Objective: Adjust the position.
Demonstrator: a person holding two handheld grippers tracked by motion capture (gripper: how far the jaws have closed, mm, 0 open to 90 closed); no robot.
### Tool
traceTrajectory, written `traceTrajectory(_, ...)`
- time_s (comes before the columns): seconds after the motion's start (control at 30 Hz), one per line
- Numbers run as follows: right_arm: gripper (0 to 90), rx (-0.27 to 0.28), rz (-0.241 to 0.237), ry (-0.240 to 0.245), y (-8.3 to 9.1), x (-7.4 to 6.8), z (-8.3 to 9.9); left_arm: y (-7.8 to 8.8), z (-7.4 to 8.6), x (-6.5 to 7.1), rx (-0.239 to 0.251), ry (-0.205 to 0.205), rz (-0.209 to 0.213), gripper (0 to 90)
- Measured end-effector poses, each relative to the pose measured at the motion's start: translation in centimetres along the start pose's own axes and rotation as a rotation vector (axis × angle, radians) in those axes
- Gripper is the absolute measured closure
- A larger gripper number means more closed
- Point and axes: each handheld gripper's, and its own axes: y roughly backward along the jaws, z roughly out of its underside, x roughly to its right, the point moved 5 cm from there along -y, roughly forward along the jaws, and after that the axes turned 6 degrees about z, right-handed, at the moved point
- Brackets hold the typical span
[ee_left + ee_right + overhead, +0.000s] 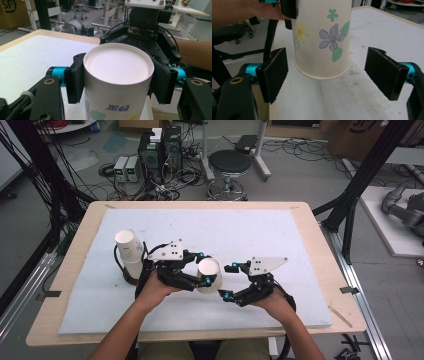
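Note:
A white paper cup (pixel 209 274) printed with flowers hangs upside down a little above the white mat (pixel 260 230). My left gripper (pixel 204 268) is shut on it, one pad on each side near the cup's upturned base (pixel 117 67). In the right gripper view the cup (pixel 322 37) floats with its wide rim downward, clear of the mat. My right gripper (pixel 229 281) stands open just to the right of the cup, its two pads (pixel 273 75) spread wider than the rim and not touching it. Its body (pixel 145 22) faces the left gripper view from behind the cup.
A short stack of paper cups (pixel 129 255) stands at the mat's left, close behind my left hand. The wooden table edge (pixel 320 235) frames the mat. On the floor beyond are a round stool (pixel 229 165), electronic boxes (pixel 159 150) and cables.

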Motion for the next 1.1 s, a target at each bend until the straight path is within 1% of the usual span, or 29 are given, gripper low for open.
traceTrajectory(0.13, 19.6, 0.010, -0.024, -0.004, -0.4, -0.3, -0.1, -0.3, 0.0, 0.1, 0.000, -0.006, 0.015, 36.5)
traceTrajectory(0.2, 19.7, 0.015, -0.027, -0.009, -0.6, -0.3, -0.2, -0.4, 0.0, 0.2, 0.006, -0.006, 0.022, 36.5)
traceTrajectory(0.3, 23.8, 0.020, -0.047, -0.008, -0.8, -0.3, -0.2, -0.6, 0.0, 0.3, 0.021, -0.008, 0.036, 36.5)
traceTrajectory(0.4, 23.8, 0.021, -0.050, -0.008, -1.1, -0.4, -0.2, -0.8, 0.1, 0.4, 0.025, -0.014, 0.044, 36.5)
traceTrajectory(0.5, 25.1, 0.018, -0.056, -0.009, -1.4, -0.4, -0.2, -1.0, 0.1, 0.5, 0.029, -0.011, 0.053, 36.6)
traceTrajectory(0.57, 27.4, 0.015, -0.058, -0.002, -1.5, -0.3, -0.1, -1.0, 0.1, 0.5, 0.029, -0.017, 0.052, 36.6)
traceTrajectory(0.6, 29.3, 0.014, -0.069, -0.001, -1.5, -0.4, -0.1, -1.0, 0.1, 0.5, 0.029, -0.016, 0.053, 36.7)
traceTrajectory(0.73, 34.2, 0.010, -0.067, 0.019, -1.6, -0.5, 0.0, -1.0, 0.1, 0.5, 0.028, -0.018, 0.054, 37.0)
traceTrajectory(0.8, 35.8, 0.009, -0.067, 0.025, -1.5, -0.5, -0.1, -0.9, 0.1, 0.4, 0.030, -0.020, 0.052, 37.0)
traceTrajectory(0.9, 37.0, 0.007, -0.065, 0.028, -1.5, -0.5, -0.1, -1.0, 0.1, 0.4, 0.037, -0.012, 0.050, 36.3)
traceTrajectory(0.93, 37.0, 0.006, -0.064, 0.028, -1.4, -0.5, -0.1, -1.0, 0.2, 0.4, 0.030, -0.019, 0.040, 35.5)
traceTrajectory(0.97, 37.0, -0.003, -0.064, 0.034, -1.4, -0.4, 0.0, -1.1, 0.2, 0.3, 0.021, -0.016, 0.015, 31.3)
traceTrajectory(1.0, 37.0, -0.009, -0.065, 0.035, -1.4, -0.4, 0.0, -1.1, 0.3, 0.2, 0.014, 0.006, -0.002, 22.8)
traceTrajectory(1.03, 37.1, -0.013, -0.065, 0.037, -1.4, -0.4, 0.0, -1.1, 0.4, 0.1, 0.009, 0.027, -0.004, 15.6)
traceTrajectory(1.07, 37.2, -0.020, -0.064, 0.040, -1.3, -0.4, 0.1, -1.1, 0.4, 0.0, 0.005, 0.036, -0.004, 13.7)
traceTrajectory(1.1, 37.3, -0.023, -0.064, 0.043, -1.3, -0.4, 0.1, -1.0, 0.5, 0.0, -0.006, 0.039, -0.012, 13.7)
